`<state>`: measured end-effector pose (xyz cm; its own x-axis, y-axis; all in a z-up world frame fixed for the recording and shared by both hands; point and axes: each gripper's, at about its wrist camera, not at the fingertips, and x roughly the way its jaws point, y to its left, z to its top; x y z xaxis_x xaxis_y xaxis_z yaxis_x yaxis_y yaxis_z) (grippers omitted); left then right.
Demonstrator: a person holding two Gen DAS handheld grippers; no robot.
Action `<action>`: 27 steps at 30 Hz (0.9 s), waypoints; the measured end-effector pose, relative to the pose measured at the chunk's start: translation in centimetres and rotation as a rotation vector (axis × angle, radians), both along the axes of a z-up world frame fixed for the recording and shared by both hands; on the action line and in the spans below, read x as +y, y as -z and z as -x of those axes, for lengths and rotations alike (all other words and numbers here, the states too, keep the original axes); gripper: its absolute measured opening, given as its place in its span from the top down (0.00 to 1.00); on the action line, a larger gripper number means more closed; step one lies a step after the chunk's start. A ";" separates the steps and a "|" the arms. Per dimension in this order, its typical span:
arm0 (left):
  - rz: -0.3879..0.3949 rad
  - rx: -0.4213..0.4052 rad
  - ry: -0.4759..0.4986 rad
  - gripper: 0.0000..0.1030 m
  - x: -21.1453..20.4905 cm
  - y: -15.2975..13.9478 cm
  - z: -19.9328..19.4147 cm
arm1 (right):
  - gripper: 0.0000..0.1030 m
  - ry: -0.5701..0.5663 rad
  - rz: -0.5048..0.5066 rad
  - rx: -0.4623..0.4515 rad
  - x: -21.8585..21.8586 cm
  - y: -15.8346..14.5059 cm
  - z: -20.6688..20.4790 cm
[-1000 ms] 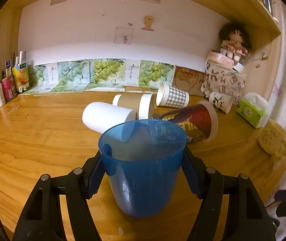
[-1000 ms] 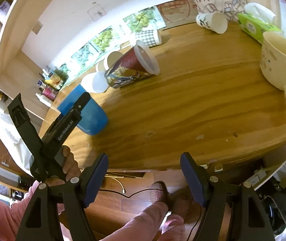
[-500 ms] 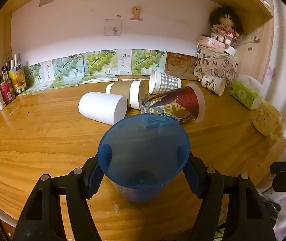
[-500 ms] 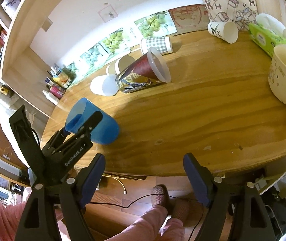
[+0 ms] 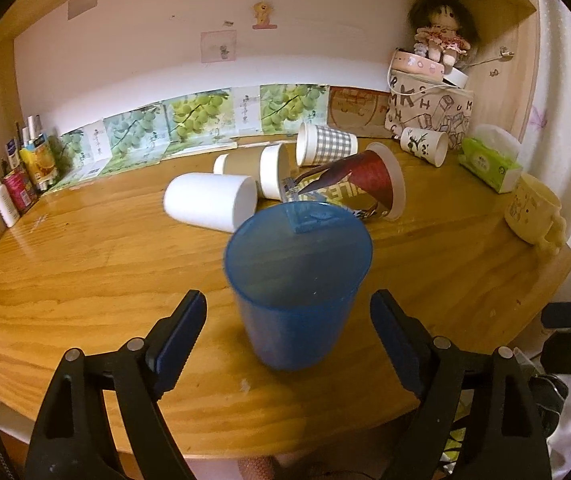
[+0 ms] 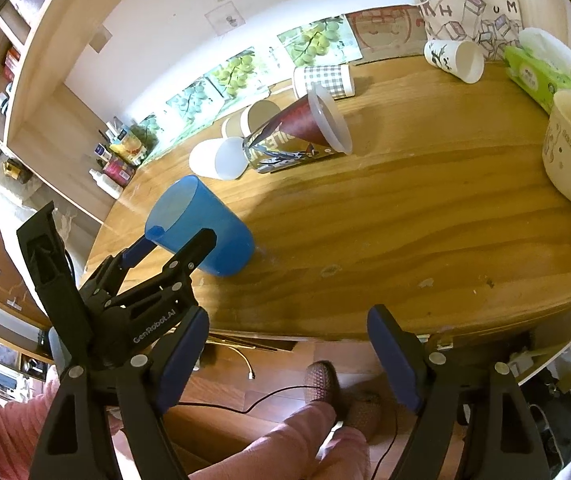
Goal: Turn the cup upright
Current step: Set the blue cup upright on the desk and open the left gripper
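Since a moment ago, left gripper (image 5: 287,338) has let go; its jaws now gape wide around the blue cup (image 5: 297,280). That cup stands upright on the desk (image 5: 85,272), so this flip looks finished. Right gripper (image 6: 287,356), empty and spread open at 6 o'clock, hangs off the desk edge.

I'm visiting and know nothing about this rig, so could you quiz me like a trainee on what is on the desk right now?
1. True or false: the left gripper is clamped on the blue plastic cup.
2. Which stands mouth-up? A) blue plastic cup B) white cup C) checked paper cup
3. Fill in: the right gripper holds ____.

Key: 1. False, its fingers stand open on either side. 2. A. 3. nothing.
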<state>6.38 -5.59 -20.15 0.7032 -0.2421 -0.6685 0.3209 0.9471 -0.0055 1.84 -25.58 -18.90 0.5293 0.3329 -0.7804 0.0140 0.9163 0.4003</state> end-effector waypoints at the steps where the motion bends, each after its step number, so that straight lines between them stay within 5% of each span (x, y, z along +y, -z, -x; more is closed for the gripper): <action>1: -0.008 0.002 -0.011 0.16 0.2 -0.3 0.2 | 0.18 0.002 0.004 -0.003 0.1 -0.2 0.0; 8: -0.143 -0.004 -0.194 0.16 2.2 -4.6 1.7 | 0.13 0.053 -0.008 -0.062 1.4 -2.9 0.9; 17: -0.011 0.028 -0.316 0.16 6.7 -11.7 3.9 | 0.13 0.029 0.103 -0.237 5.2 -9.3 2.3; 27: 0.084 -0.041 -0.360 0.14 8.4 -18.0 7.4 | 0.05 -0.063 0.209 -0.376 8.6 -15.9 5.3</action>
